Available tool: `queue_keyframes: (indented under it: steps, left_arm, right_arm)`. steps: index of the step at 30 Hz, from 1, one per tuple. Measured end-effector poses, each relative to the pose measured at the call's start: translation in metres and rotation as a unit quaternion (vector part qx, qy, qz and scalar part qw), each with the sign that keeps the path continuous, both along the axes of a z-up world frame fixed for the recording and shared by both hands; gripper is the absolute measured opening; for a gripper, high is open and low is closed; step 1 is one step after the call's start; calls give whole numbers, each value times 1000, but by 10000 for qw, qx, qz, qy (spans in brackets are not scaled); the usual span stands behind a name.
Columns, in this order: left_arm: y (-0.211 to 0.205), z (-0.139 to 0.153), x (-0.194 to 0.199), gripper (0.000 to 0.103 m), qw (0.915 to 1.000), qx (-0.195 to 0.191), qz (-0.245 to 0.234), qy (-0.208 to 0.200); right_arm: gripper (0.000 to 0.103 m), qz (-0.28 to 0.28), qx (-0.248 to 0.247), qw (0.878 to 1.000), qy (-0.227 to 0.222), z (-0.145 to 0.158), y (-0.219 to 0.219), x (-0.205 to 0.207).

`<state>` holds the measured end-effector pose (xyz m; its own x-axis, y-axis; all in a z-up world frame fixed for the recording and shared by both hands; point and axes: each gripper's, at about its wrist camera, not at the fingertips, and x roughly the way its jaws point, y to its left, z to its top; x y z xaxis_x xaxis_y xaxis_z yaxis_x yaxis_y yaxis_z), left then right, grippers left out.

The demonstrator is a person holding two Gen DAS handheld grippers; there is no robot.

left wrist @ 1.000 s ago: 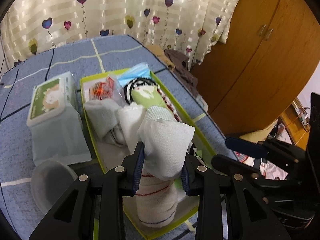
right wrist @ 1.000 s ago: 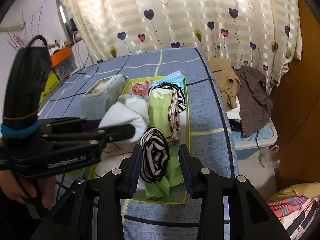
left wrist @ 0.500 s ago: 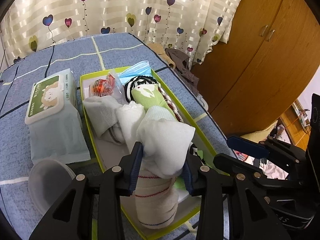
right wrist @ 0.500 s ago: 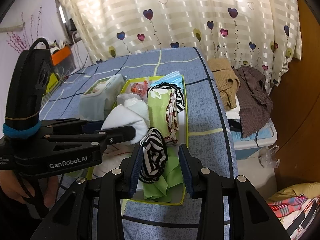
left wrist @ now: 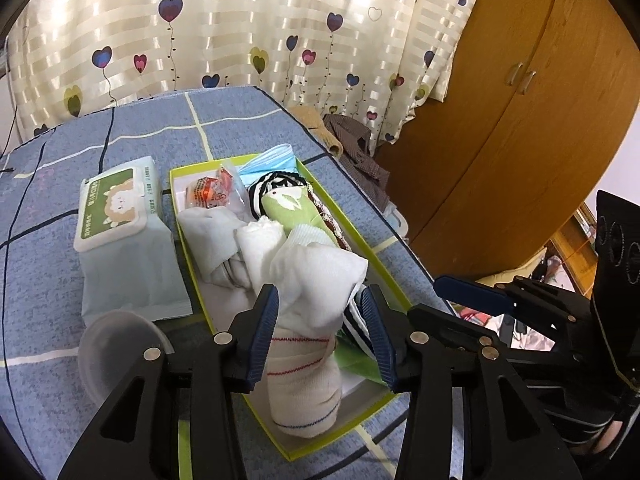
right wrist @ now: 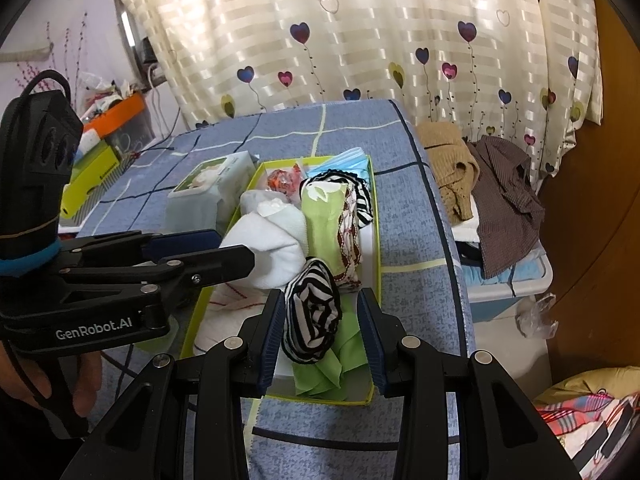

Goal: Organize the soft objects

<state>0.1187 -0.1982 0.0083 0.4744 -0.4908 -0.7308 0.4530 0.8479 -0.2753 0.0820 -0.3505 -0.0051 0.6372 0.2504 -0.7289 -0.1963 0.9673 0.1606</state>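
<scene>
Blue bedspread [left wrist: 248, 120] beneath green box [left wrist: 394, 280], left gripper [left wrist: 320, 330] jaws opening wider than before, white sock [left wrist: 320, 276] between them in box, right gripper [right wrist: 322, 330] unchanged, striped roll [right wrist: 314, 316] touching left pad only.

Both wrist cameras look steeply down along their jaws, close over the green tray [left wrist: 394, 280] [right wrist: 370, 248], facing the heart-print curtain [left wrist: 240, 28] [right wrist: 360, 32]; each view catches the other gripper.
</scene>
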Motion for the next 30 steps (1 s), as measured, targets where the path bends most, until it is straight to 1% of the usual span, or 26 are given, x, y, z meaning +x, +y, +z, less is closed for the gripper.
queue_keyframes:
  steps: [7, 9, 12, 20, 25, 28, 30]
  left_arm:
    - [11, 11, -17, 45, 9998, 92, 110, -165]
    - [15, 15, -23, 45, 9995, 137, 156, -235]
    - [21, 20, -34, 45, 9990, 202, 247, -325]
    - [36, 24, -57, 45, 9980, 309, 421, -345]
    - [44, 26, -66, 45, 9982, 250, 468, -296]
    - [44, 28, -73, 45, 9970, 395, 535, -400]
    - [45, 29, -78, 45, 9968, 393, 527, -448]
  right_arm:
    - [37, -3, -94, 9999, -75, 13, 8, -12]
    - [43, 2, -157, 9998, -99, 16, 12, -17]
    - [47, 18, -252, 9996, -148, 21, 20, -26]
    - [48, 62, -435, 9988, -223, 32, 38, -50]
    - [49, 71, -483, 9984, -275, 36, 46, -58]
    - [49, 82, -517, 9982, -291, 37, 49, -63]
    - [49, 90, -522, 9981, -310, 39, 51, -66]
